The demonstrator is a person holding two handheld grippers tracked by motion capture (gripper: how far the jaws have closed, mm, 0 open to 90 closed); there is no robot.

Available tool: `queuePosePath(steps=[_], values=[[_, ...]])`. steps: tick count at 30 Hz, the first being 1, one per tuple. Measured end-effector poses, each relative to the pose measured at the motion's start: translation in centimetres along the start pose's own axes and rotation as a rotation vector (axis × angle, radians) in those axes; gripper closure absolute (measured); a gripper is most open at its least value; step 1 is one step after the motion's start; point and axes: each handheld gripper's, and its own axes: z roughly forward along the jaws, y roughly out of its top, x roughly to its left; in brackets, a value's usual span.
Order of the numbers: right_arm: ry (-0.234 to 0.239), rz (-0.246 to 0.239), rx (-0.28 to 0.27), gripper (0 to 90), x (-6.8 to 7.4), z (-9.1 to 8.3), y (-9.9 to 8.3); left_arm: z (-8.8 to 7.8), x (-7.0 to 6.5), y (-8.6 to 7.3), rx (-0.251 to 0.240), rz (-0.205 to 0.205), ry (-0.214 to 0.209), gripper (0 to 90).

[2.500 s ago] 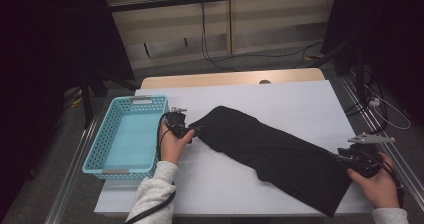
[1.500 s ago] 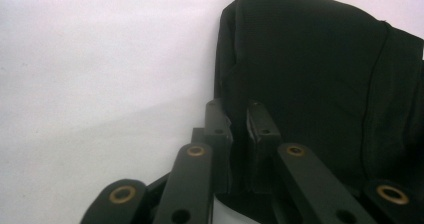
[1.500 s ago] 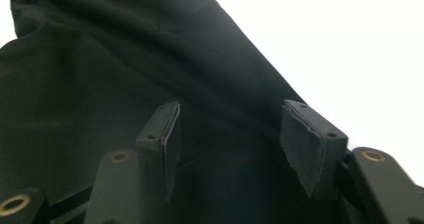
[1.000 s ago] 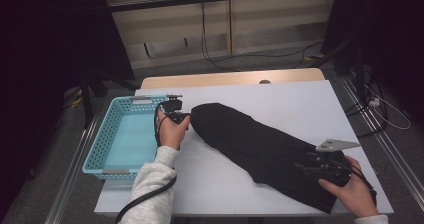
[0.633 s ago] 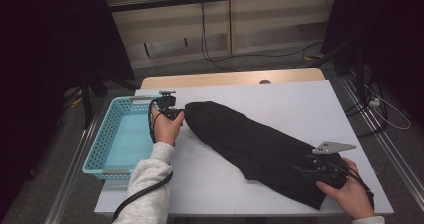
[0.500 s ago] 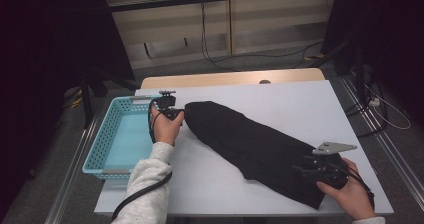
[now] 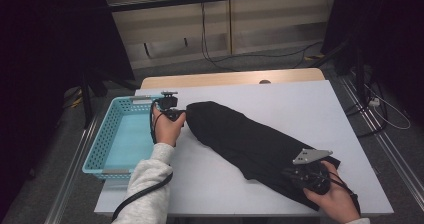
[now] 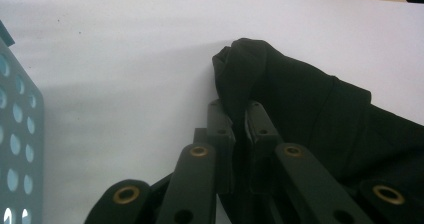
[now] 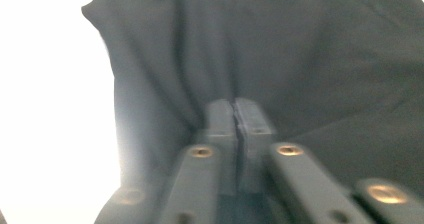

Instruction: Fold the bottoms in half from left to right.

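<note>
A long black garment (image 7: 250, 139) lies slantwise on the white table (image 7: 300, 96). My left gripper (image 7: 182, 115) is shut on its upper-left end, next to the basket; in the left gripper view the jaws (image 8: 237, 111) pinch a bunched fold of the black cloth (image 8: 300, 104). My right gripper (image 7: 295, 174) sits at the garment's lower-right end near the front edge. Its jaws have just been closing, and in the right gripper view they (image 9: 234, 106) stand together with folds of the cloth (image 9: 275, 44) drawn between them.
A light blue plastic basket (image 7: 107, 139) stands at the table's left edge, just left of my left hand. Bare white tabletop lies behind the garment and at the front middle. Dark stands and cables surround the table.
The right gripper has moved left onto the garment's lower end and its jaws have come together on the cloth. The left gripper has drawn the upper end toward the basket.
</note>
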Motion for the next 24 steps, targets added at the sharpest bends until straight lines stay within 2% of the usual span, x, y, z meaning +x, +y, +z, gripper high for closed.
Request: queuePosePath(steps=[4, 6, 7, 9, 11, 14, 18, 19, 21, 24], values=[[0.028, 0.020, 0.023, 88.5, -0.1, -0.4, -0.2, 0.0, -0.2, 0.0, -0.007, 0.007, -0.001, 84.3], [0.031, 0.014, 0.025, 87.9, -0.2, -0.5, -0.3, 0.0, -0.3, 0.0, -0.003, 0.012, -0.003, 84.3], [0.030, 0.011, 0.020, 84.4, -0.3, -0.6, -0.3, 0.1, -0.3, -0.1, -0.003, 0.011, -0.004, 84.2], [0.007, -0.005, 0.006, 68.0, -0.5, -0.6, -0.4, 0.1, -0.3, -0.2, -0.002, 0.013, -0.004, 84.1], [-0.004, 0.011, -0.007, 63.6, -1.1, -0.9, -0.4, 0.1, -0.2, -0.2, -0.001, 0.010, -0.004, 84.1], [-0.071, 0.072, -0.043, 55.8, -2.6, -1.9, -0.7, 0.1, 0.0, -0.3, 0.003, 0.007, -0.004, 84.0], [-0.175, 0.156, -0.068, 54.8, -5.2, -3.0, -1.7, 0.0, 0.0, -0.3, 0.005, 0.009, -0.004, 84.0], [-0.208, 0.185, -0.072, 53.6, -5.9, -3.3, -2.0, 0.0, 0.0, -0.3, 0.007, 0.012, -0.005, 84.0], [-0.260, 0.273, -0.081, 51.0, -7.2, -3.9, -2.6, 0.1, -0.1, -0.3, 0.008, 0.015, -0.005, 84.1], [-0.295, 0.297, -0.084, 48.4, -8.2, -4.3, -3.1, 0.1, -0.2, -0.2, 0.014, 0.022, -0.003, 84.0]])
